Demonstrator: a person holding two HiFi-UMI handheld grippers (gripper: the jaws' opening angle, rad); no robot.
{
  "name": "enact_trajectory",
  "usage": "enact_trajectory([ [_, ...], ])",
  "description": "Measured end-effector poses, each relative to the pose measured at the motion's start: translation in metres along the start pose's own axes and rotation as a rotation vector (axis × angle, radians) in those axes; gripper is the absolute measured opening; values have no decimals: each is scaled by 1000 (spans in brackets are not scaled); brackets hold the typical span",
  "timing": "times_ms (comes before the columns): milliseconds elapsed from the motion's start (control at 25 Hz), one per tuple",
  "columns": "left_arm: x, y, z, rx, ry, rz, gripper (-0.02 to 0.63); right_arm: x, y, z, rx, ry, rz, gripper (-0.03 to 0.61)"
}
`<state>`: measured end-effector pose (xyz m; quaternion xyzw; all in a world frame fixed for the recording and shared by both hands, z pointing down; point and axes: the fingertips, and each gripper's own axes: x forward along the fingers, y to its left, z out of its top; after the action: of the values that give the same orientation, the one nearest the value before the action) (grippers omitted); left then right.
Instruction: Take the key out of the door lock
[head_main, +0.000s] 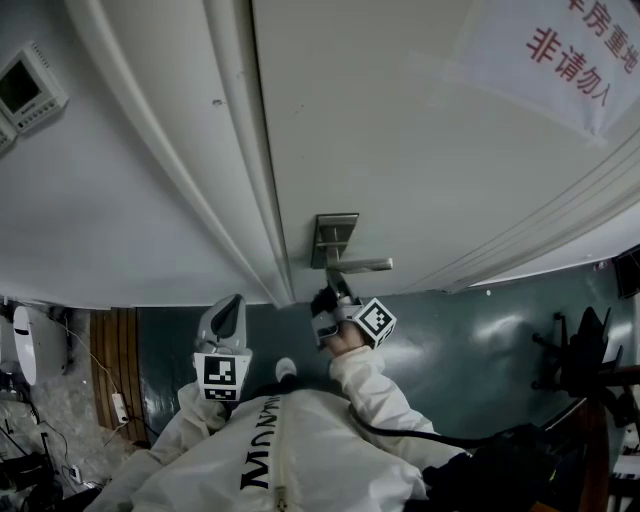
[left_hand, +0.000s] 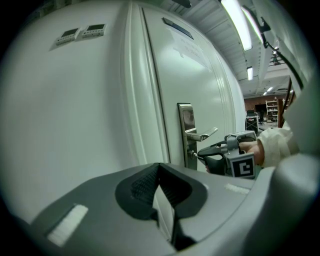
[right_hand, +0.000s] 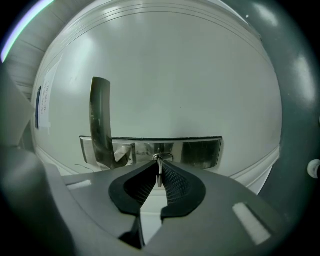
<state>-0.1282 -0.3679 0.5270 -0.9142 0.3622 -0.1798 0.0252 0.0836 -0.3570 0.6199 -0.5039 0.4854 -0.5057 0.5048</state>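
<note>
Head view: looking at a tall white door (head_main: 420, 150) with a brushed steel lock plate (head_main: 333, 235) and a horizontal steel lever handle (head_main: 362, 265). Right gripper (head_main: 336, 292), grey with a marker cube, raised to the plate just below the lever, held out from a white sleeve (head_main: 375, 385). Left gripper (head_main: 230, 308) held lower and to the left, well apart from the lock, pointing toward the door frame. Left gripper view: black ribbed pads (left_hand: 142, 187) pressed together at the tips, nothing between them. Right gripper view: jaws closed on the small flat silver key (right_hand: 159, 172), pinched edge-on between the pads, its far end meeting the keyhole ring of the plate, beside the lever.
</note>
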Motion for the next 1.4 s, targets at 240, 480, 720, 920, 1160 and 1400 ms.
enact_trajectory([
  [240, 2, -2, 0, -3, 1, -3, 0, -1, 1, -2, 4, -2, -6, 23],
  [480, 4, -9, 1, 0, 0, -11, 0, -2, -2, -1, 20, -1, -20, 26],
  [720, -1, -11, 0, 4, 1, -6, 0, -6, 1, -3, 21, 0, -9, 25],
  [920, -2, -13, -2, 3, 1, -5, 0, -26, 1, -9, -26, 26, 10, 23],
  [1160, 2, -26, 3, 4, -12, -27, 0, -41, 0, -9, -95, 50, -22, 23],
  [1400, 11, -37, 10, 5, -24, -46, 0, -52, 9, -5, -288, 90, -91, 23],
])
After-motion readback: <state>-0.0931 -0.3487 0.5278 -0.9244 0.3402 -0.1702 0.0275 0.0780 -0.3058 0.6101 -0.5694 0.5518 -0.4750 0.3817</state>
